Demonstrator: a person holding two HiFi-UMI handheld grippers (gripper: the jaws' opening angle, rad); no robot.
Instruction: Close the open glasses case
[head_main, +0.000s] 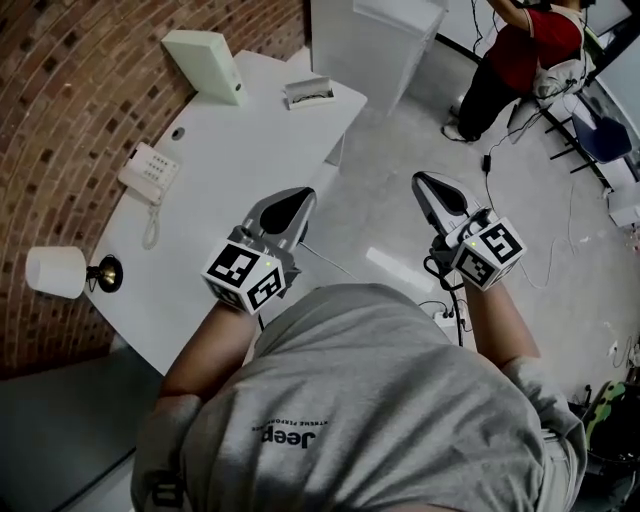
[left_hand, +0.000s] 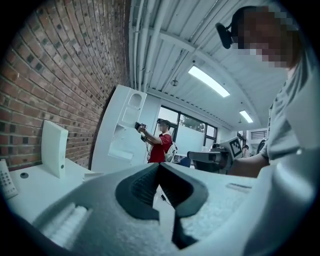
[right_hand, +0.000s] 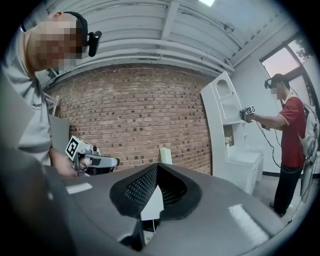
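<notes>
Glasses case (head_main: 308, 92) on table (head_main: 230, 170), beyond fingers (head_main: 285, 212)

Head view dim & flat, only soft shadows on pale round-edged table (head_main: 230, 170). Long white ceiling strip lights (left_hand: 208, 81) glare in left gripper view. Both gripper views fisheye: dark corners, red brick wall (right_hand: 135, 115) bows, near foreground soft.
</notes>
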